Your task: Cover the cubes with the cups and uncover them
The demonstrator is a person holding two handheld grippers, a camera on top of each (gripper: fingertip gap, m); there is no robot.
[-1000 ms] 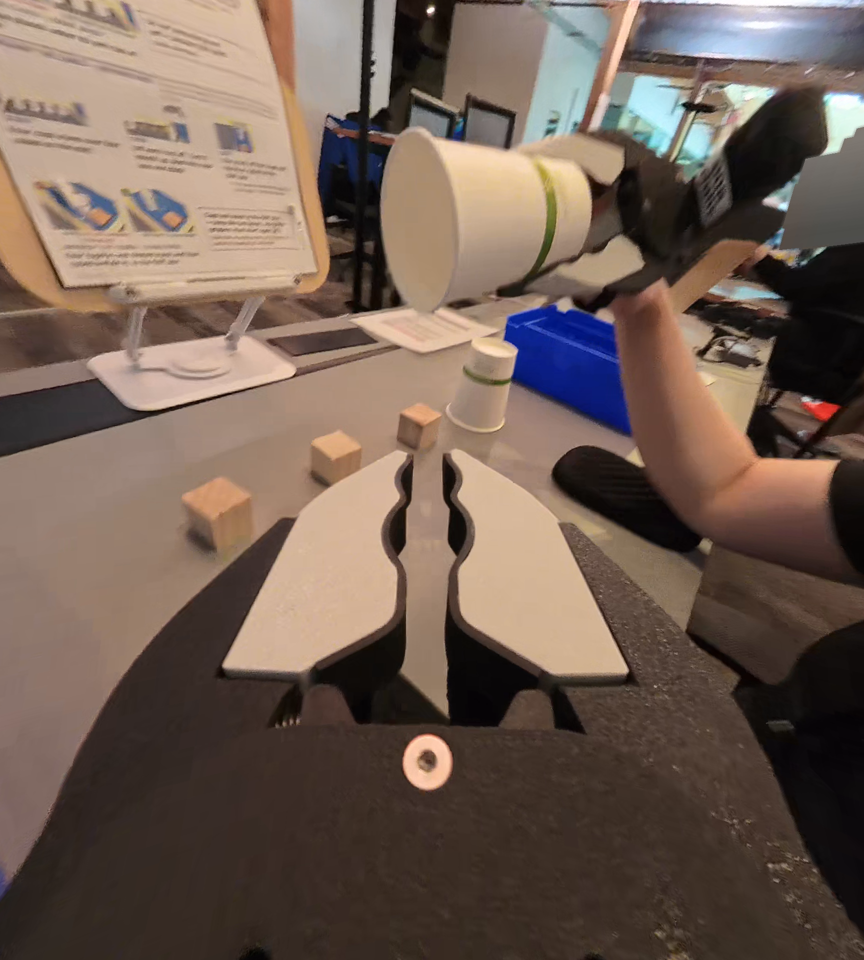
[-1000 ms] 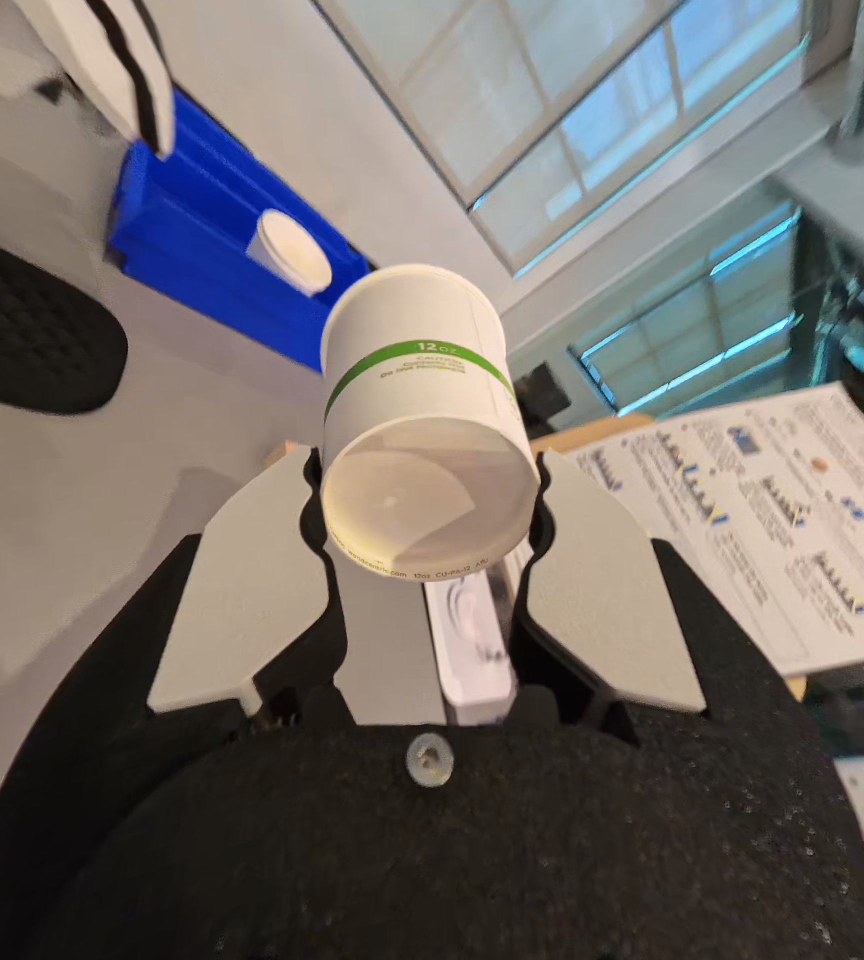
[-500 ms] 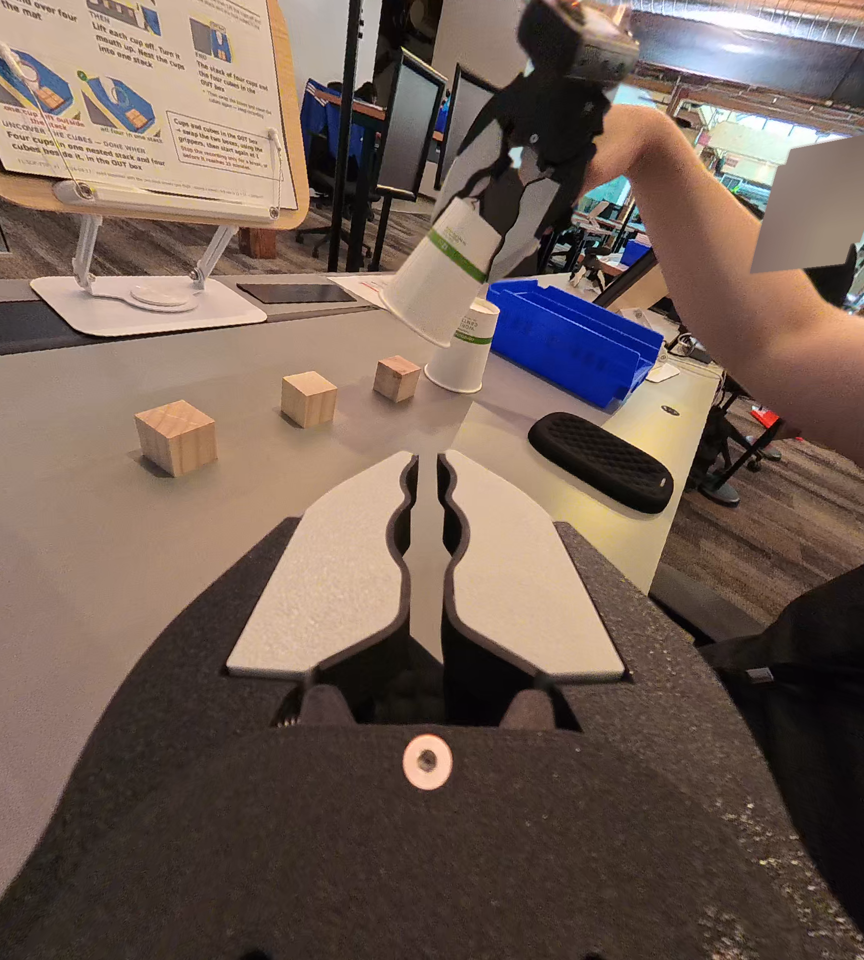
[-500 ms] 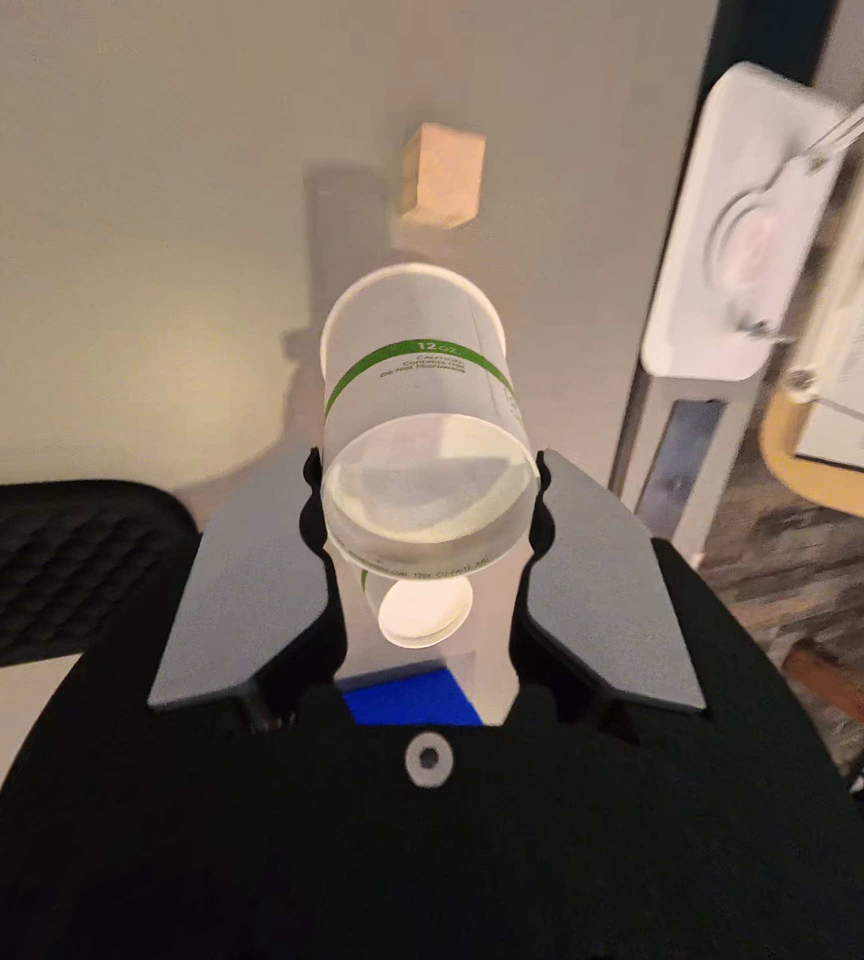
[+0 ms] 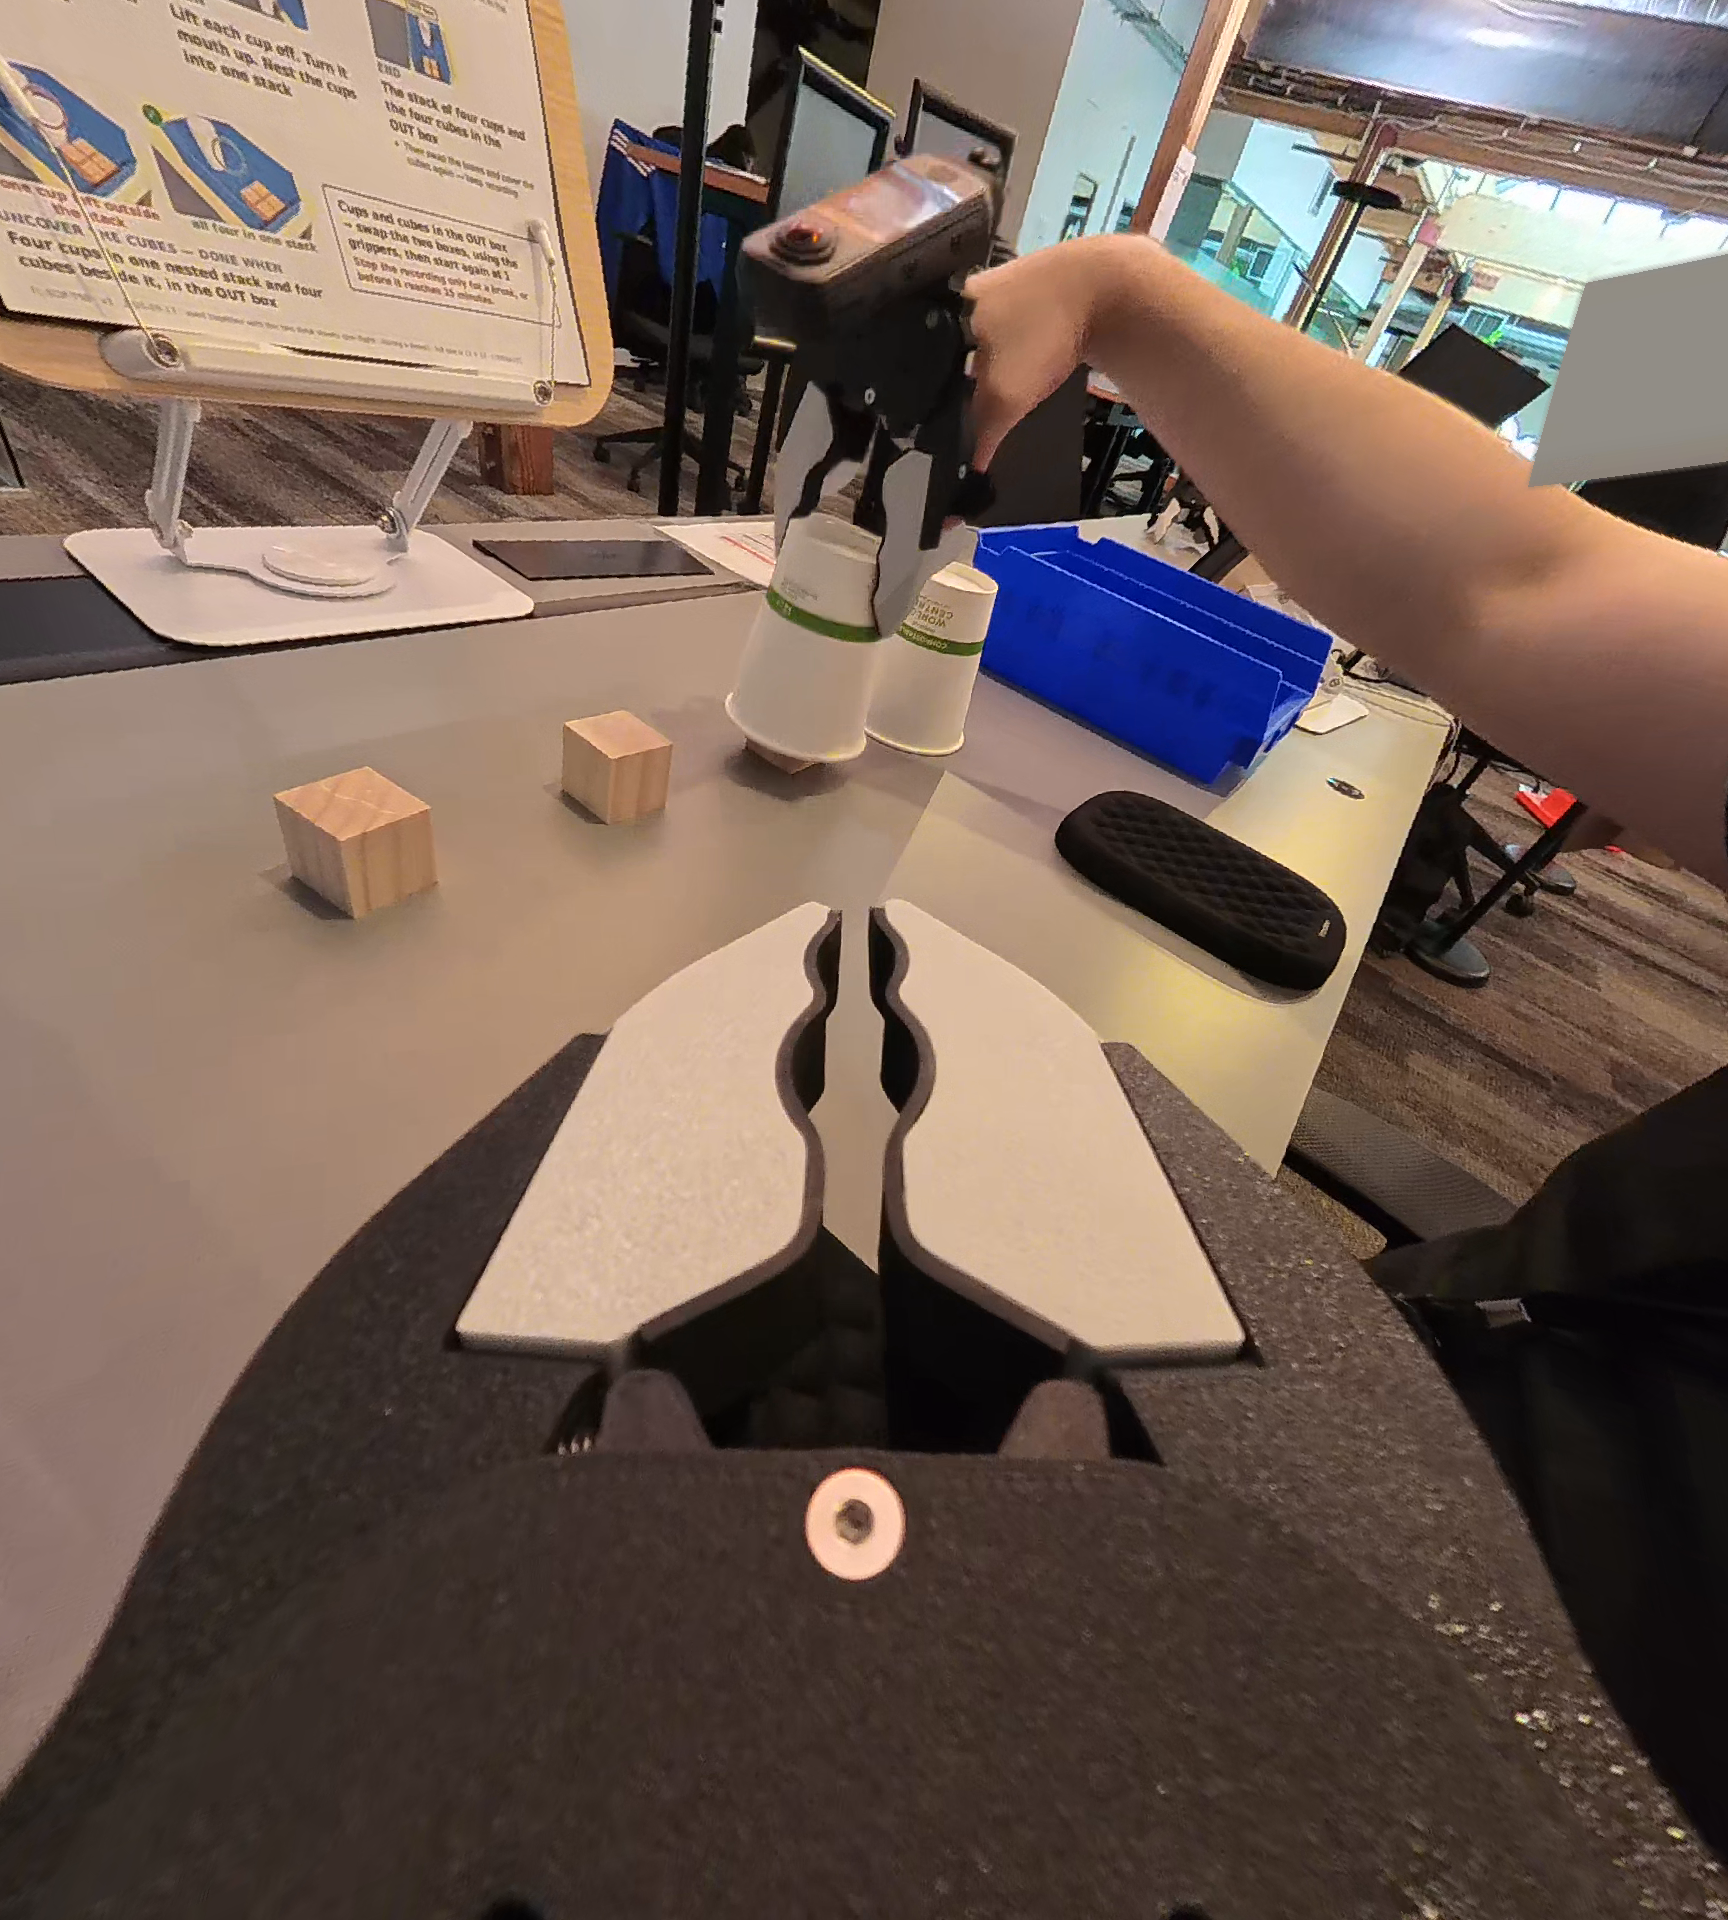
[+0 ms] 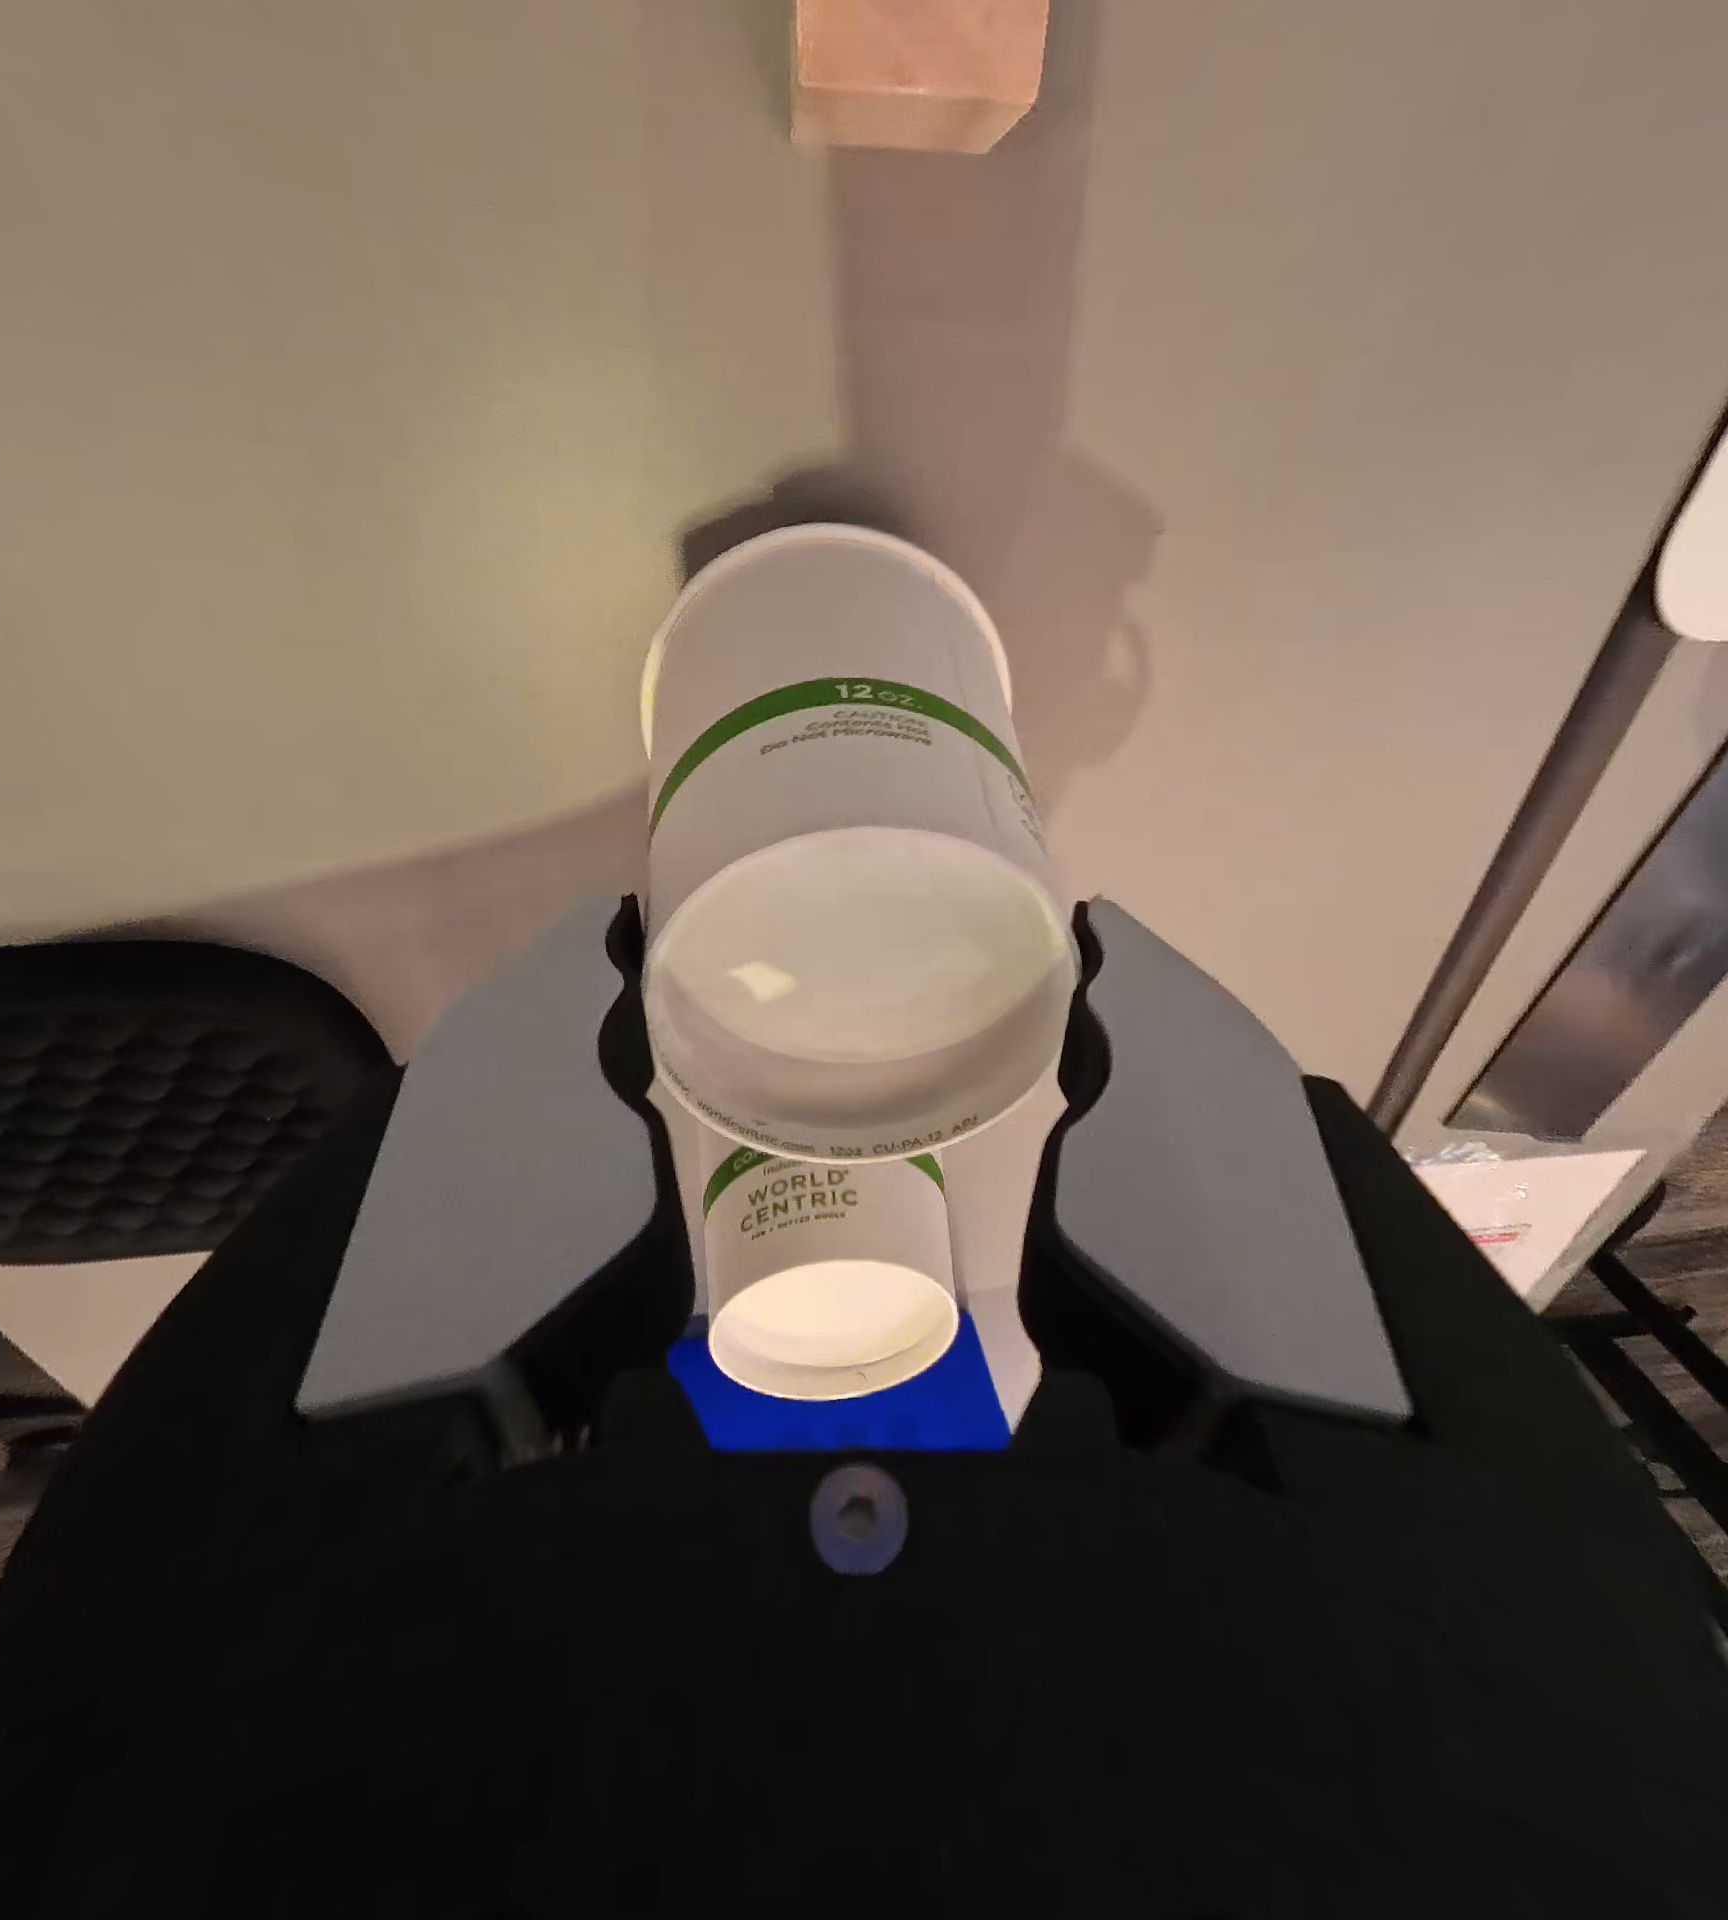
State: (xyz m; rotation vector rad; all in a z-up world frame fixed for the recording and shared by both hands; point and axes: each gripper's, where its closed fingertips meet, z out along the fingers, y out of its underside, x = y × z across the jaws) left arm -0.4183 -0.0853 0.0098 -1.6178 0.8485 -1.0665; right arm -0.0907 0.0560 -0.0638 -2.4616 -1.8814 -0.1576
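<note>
Right tongs [image 6: 855, 1013] clamped an inverted white paper cup with green band [image 6: 839, 831], its rim partly over a small wooden cube [image 5: 785, 756]. Left tongs [image 5: 855, 966] stood nearly closed, empty. An off-centre descent risked the rim catching the cube, or bumping the neighbouring inverted white paper cup [image 5: 927, 670].

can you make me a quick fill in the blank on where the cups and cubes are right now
1. The right claw grips a white paper cup turned mouth ____.
2. That cup is coming down over a wooden ____, whose bottom edge shows under the rim.
3. ____ wooden cubes stand fully uncovered on the grey table.
4. The bin behind the second cup is ____.

Missing words: down; cube; two; blue
</note>
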